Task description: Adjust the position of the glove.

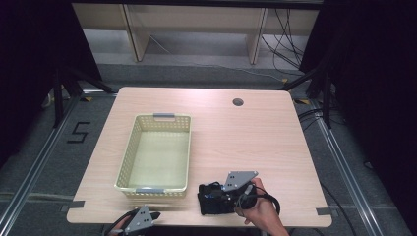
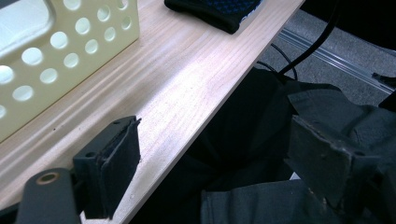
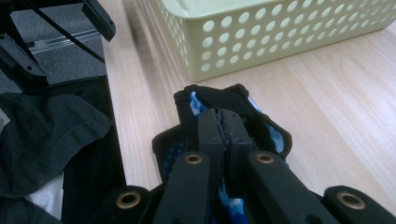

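Black-and-blue fabric item (image 3: 261, 128), folded into a dark bundle, lying on the desk (image 1: 255, 132) just beside the near right corner of the yellow perforated basket (image 1: 156, 150), close to the desk's near edge. Seen in the high view (image 1: 212, 199) to the right of the basket, not touching it. Pinched at its top fold by the right gripper (image 3: 224, 126), jaws pressed nearly together with a ridge of the fabric clamped between the pads. Held from the right by a hand (image 1: 258, 209), with the gripper's grey plate above the bundle. Left gripper (image 2: 215, 154) below the basket's near left corner, hanging at the desk's front edge, jaws spread wide with nothing between them, one jaw over the wood and the other off the desk above dark clothing. Basket itself with nothing inside, standing left of the desk's middle, long side running away from the near edge.
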Demonstrator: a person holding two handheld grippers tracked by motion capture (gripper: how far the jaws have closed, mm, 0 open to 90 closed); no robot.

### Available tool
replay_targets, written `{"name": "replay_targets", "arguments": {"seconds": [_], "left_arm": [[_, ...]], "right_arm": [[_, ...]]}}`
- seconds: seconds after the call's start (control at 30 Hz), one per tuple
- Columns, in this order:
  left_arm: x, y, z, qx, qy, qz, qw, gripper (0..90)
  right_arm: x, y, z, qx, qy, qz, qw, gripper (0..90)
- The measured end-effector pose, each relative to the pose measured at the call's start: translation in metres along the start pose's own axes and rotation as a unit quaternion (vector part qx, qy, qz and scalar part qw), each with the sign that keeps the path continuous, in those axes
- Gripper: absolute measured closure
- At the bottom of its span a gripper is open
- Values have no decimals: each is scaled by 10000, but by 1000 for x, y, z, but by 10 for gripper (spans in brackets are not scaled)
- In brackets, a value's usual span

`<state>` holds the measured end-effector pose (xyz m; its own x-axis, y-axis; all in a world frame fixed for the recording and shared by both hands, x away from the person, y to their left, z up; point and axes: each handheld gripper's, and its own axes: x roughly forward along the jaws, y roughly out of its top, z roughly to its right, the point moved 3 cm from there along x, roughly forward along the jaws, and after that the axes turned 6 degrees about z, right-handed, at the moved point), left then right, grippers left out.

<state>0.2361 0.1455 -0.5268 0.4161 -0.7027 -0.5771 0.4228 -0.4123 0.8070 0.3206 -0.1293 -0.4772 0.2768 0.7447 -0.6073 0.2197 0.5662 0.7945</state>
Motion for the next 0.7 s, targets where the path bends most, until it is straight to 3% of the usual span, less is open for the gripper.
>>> {"name": "replay_targets", "arguments": {"seconds": [0.07, 0.1, 0.2, 0.27, 0.7], "left_arm": [[0, 0, 0, 9, -1, 0, 10000, 167], [-1, 1, -1, 163, -34, -11, 9999, 167], [-1, 0, 0, 21, -3, -4, 10000, 167], [-2, 1, -1, 170, -32, -16, 9998, 167], [-2, 1, -1, 173, -31, -9, 9998, 167]], "right_arm": [[1, -1, -1, 16, -17, -18, 10000, 894], [4, -4, -3, -3, 31, -116, 9999, 894], [6, -8, -6, -2, 63, -192, 9998, 894], [8, -11, -8, 10, 49, -262, 9996, 893], [19, -27, -16, -34, 282, -570, 9980, 883]]}}
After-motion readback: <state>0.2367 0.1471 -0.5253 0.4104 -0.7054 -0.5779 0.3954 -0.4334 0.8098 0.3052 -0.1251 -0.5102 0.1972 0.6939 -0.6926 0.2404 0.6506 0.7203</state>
